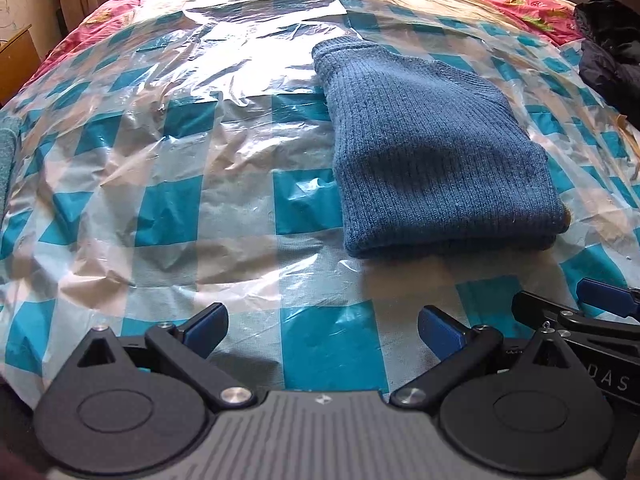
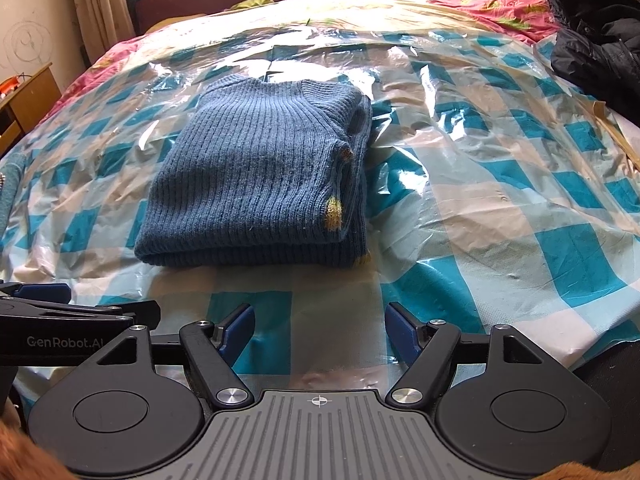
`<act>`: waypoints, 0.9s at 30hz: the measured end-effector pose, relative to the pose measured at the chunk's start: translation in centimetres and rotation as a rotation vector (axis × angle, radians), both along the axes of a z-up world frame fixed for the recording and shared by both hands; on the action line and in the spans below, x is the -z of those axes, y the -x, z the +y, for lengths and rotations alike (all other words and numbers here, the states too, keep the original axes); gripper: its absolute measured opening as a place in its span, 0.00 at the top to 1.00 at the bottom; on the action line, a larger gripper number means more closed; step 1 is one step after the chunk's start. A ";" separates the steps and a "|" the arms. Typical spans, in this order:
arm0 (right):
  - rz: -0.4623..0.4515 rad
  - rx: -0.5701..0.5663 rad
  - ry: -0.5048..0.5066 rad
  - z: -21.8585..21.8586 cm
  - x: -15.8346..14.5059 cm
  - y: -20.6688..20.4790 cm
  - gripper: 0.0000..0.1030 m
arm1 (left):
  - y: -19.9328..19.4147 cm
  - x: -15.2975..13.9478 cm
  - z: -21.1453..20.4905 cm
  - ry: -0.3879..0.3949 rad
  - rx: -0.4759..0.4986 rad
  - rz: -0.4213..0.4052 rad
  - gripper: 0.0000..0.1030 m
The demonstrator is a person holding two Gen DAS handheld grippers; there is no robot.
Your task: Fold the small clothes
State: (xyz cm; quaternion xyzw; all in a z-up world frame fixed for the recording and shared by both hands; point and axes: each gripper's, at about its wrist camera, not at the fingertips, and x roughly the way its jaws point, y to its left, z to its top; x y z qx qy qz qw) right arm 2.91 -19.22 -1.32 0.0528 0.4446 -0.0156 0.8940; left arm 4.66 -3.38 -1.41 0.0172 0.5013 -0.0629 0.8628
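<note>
A blue ribbed knit sweater (image 1: 436, 148) lies folded into a compact rectangle on the bed's checked plastic sheet (image 1: 168, 168). In the right wrist view the sweater (image 2: 260, 172) shows small yellow patches at its right edge. My left gripper (image 1: 322, 332) is open and empty, near the front edge, short of the sweater and to its left. My right gripper (image 2: 320, 330) is open and empty, just in front of the sweater's near fold. Each gripper shows at the edge of the other's view, the right gripper (image 1: 580, 308) and the left gripper (image 2: 80, 312).
A teal-and-white checked sheet under clear plastic (image 2: 500, 184) covers the bed. A black jacket (image 2: 600, 40) lies at the far right. A pink floral bedcover (image 1: 516, 4) shows at the back. A wooden desk (image 2: 24, 96) stands left of the bed.
</note>
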 end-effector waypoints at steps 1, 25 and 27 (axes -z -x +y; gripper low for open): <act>0.003 0.001 -0.003 0.0 0.0 0.0 0.29 | 0.0 0.0 0.0 -0.001 -0.001 0.000 0.00; 0.020 -0.005 -0.004 -0.1 0.2 -0.2 0.29 | 0.0 -0.1 -0.3 -0.035 -0.004 0.013 0.00; 0.020 -0.005 -0.004 -0.1 0.2 -0.2 0.29 | 0.0 -0.1 -0.4 -0.039 -0.004 0.014 0.00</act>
